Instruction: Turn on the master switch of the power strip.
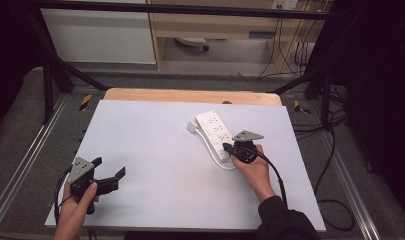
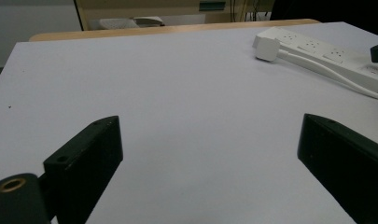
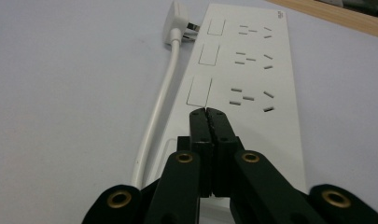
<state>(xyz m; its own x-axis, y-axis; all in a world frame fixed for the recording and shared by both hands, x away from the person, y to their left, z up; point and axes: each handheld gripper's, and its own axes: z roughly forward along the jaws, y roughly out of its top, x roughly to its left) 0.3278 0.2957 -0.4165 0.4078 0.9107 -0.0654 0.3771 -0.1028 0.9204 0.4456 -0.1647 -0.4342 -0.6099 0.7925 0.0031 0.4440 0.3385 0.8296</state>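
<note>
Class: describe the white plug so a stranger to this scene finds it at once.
Start at the white table, then go to the power strip on its right half. The plug lies beside the strip's far end, left of it: a small white block ending the strip's own cable.

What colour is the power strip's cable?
White, like the power strip; the cable shows best in the right gripper view.

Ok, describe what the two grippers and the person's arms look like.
Both the left gripper and the right gripper are black, each topped by a grey three-cornered plate and trailing a black cable. Brass-coloured fittings sit at the base of the jaws. A dark sleeve covers the right forearm.
</note>
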